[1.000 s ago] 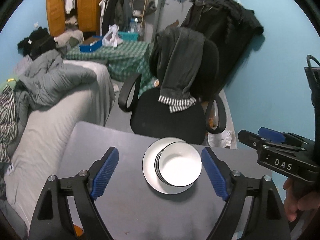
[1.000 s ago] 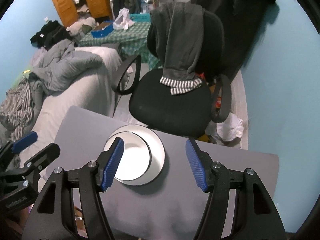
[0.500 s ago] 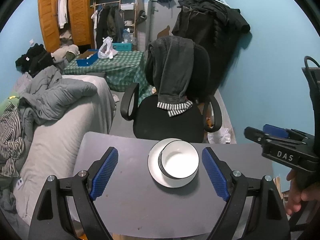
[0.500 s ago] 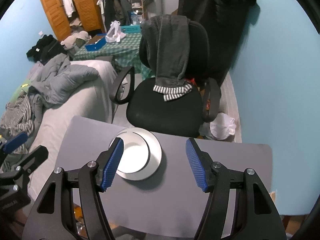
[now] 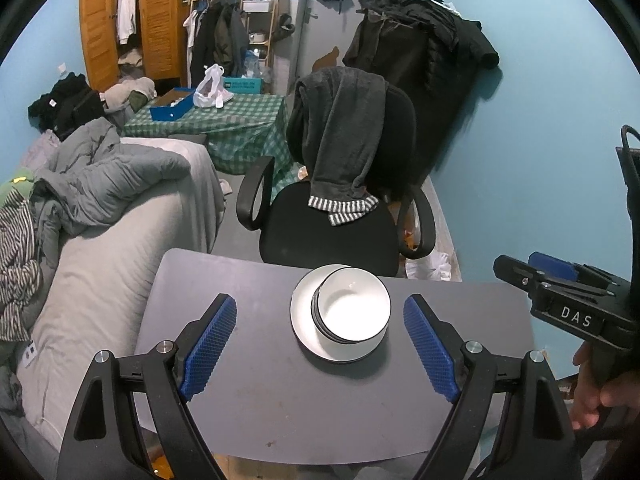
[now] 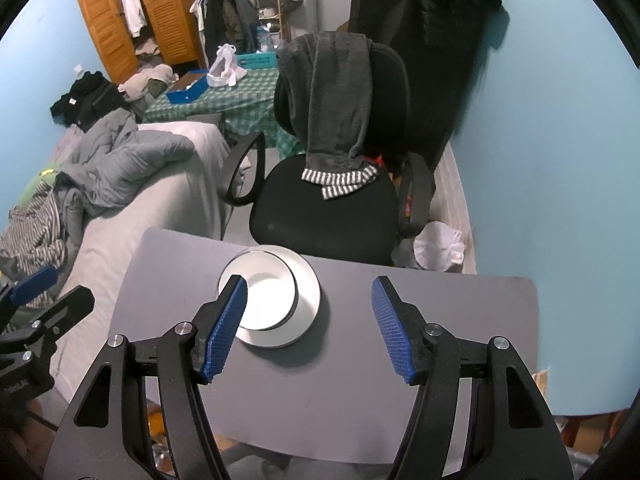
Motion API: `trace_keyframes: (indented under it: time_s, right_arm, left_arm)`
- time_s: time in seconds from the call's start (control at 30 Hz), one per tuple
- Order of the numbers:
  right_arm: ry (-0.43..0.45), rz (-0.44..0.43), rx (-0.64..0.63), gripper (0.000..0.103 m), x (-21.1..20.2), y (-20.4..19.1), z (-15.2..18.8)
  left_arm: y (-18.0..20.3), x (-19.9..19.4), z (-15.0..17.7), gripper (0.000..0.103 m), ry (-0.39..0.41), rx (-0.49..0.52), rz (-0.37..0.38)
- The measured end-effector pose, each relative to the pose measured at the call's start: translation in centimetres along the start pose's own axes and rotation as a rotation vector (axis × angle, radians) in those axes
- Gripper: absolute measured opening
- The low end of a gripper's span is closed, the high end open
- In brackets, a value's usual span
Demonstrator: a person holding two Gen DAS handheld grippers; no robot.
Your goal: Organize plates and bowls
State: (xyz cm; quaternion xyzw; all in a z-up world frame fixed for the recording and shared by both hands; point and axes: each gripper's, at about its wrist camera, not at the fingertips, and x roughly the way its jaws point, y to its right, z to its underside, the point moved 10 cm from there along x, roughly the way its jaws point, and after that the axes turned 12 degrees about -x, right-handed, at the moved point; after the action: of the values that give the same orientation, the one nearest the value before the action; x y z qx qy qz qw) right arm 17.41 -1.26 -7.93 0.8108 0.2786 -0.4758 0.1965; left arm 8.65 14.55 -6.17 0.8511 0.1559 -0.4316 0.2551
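Both grippers have drawn back and upward from the stack. Left gripper (image 5: 320, 344) and right gripper (image 6: 310, 326) stand with jaws apart, empty. Bowl (image 5: 352, 310) sits on plate (image 5: 304, 320), mid-tabletop (image 5: 280, 408). Stacking appears complete; the next move calls for retreat only.

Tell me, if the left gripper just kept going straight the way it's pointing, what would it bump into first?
Most likely the stacked bowls on the white plate: they sit squarely between the open left gripper pads, on the grey table. Depth is hard to judge; it could meet the tabletop just short of them instead.
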Motion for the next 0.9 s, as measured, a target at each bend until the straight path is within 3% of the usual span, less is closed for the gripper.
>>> trace_keyframes:
  time_s: [0.9]
  right_arm:
    - [0.006, 0.018, -0.001, 0.064, -0.99, 0.27, -0.41]
  left_arm:
    - [-0.15, -1.0, -0.27, 0.087, 0.005, 0.009, -0.033]
